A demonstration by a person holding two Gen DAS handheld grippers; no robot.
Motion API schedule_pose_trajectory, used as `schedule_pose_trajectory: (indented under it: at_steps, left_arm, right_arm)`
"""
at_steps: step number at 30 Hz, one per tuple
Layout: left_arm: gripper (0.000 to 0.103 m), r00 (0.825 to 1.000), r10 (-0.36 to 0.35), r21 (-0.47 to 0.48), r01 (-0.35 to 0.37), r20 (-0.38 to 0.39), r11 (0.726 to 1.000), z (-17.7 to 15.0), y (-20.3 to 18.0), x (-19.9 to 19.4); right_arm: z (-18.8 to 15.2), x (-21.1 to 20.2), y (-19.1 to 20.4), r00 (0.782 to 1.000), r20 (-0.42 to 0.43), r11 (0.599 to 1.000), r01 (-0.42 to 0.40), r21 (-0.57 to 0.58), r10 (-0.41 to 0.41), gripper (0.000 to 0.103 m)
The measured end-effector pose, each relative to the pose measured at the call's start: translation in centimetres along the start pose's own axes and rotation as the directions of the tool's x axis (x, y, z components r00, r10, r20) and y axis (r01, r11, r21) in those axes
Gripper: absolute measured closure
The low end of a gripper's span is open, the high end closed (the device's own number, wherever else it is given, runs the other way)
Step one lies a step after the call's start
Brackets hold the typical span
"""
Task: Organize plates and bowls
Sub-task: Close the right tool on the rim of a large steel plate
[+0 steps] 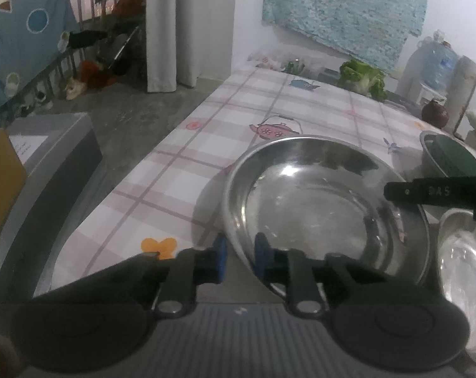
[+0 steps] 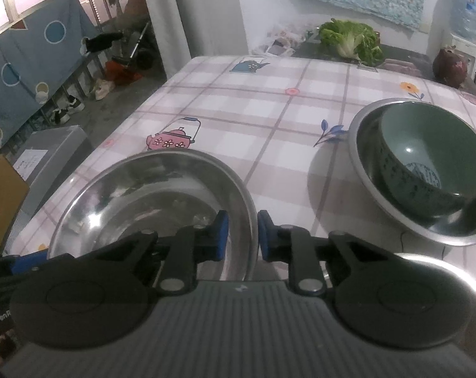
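Observation:
A wide steel bowl (image 1: 326, 208) stands on the checked tablecloth (image 1: 206, 145). My left gripper (image 1: 240, 260) straddles its near left rim, one blue pad outside, one inside, shut on the rim. In the right wrist view the same steel bowl (image 2: 149, 195) has its right rim between the pads of my right gripper (image 2: 242, 234), also shut on it. A green ceramic bowl (image 2: 433, 157) sits inside a second steel bowl (image 2: 373, 182) at the right. A third, small steel bowl (image 1: 461, 267) lies near the right edge, under the right gripper.
A lettuce head (image 2: 351, 39), a red onion (image 2: 450, 66) and a water jug (image 2: 464, 9) stand at the table's far end. The table's left edge drops to the floor, with a grey box (image 1: 48, 151) and a cardboard box (image 1: 1, 170) beside it.

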State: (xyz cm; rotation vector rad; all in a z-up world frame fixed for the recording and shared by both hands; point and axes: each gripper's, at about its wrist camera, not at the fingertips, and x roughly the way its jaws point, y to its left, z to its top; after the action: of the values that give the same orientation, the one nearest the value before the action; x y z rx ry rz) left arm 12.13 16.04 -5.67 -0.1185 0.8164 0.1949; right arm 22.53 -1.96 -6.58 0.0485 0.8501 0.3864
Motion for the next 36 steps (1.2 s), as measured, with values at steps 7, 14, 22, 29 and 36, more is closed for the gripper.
schedule_pose_trajectory:
  at_steps: [7,14,22,29,36]
  left_arm:
    - [0.086,1.0,0.001,-0.02,-0.001,-0.015,1.0,-0.3,0.6,-0.8]
    - [0.085,1.0,0.007,-0.032,-0.008,-0.027,0.999,-1.8,2.0,-2.8]
    - [0.085,0.999,0.018,-0.044,-0.019,-0.035,0.999,-3.5,3.8,-4.5]
    - [0.085,0.999,0.016,-0.039,-0.017,-0.034,0.999,-4.2,4.9,-5.5]
    - [0.085,0.999,0.003,-0.042,-0.004,-0.038,0.999,-4.6,5.4,-6.1]
  right_arm:
    - [-0.9,-1.1,-0.3,0.999,-0.015,0.999,-0.03,0.027,0.03,0.088]
    - [-3.1,-2.8,0.8,0.997,-0.034,0.998,-0.062,0.002,0.062,0.088]
    - [-5.5,-5.3,2.5,0.994,-0.041,0.994,-0.099,-0.046,0.098,0.087]
    - [-7.8,-7.3,3.3,0.986,-0.067,0.987,-0.153,-0.044,0.15,0.087]
    - [-9.7,-8.8,3.1,0.972,-0.1,0.976,-0.216,-0.007,0.214,0.087]
